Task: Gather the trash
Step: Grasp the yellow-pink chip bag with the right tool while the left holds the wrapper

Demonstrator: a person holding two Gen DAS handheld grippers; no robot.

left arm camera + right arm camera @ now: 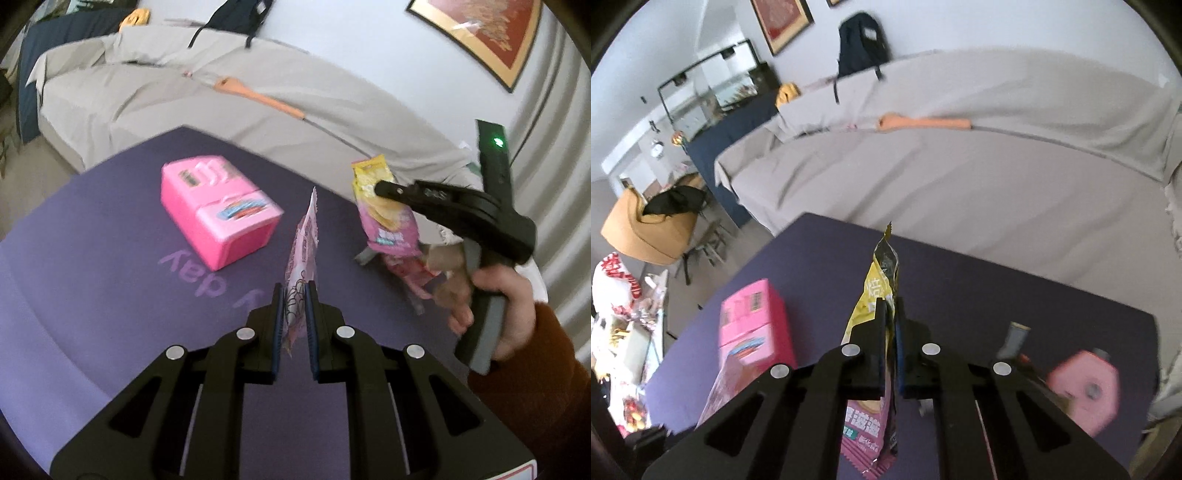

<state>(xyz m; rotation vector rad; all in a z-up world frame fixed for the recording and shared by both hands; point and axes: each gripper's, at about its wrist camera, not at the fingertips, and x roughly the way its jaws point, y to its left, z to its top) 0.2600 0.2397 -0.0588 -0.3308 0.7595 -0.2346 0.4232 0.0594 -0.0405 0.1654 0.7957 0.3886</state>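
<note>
Both tools tilt downward, each pinching a wrapper.

**Glossy wrappers, matt plastic and soft cloth**

The left gripper [295,291] is matt black plastic with dull silver metal pivot pins and blue rubbery pads; it pinches a thin, crinkled pink-and-white wrapper [304,251] of shiny film. The right gripper [891,314], of the same black plastic, clamps a glossy yellow-and-pink snack packet [875,291] with a serrated top edge. A pink box [218,214] looks like smooth, slightly shiny card. The purple table mat [92,258] is matt and even. Behind it, the sofa cover [960,177] is soft, wrinkled beige cloth. A sleeve [554,369] of rust-coloured knit looks fuzzy.
</note>
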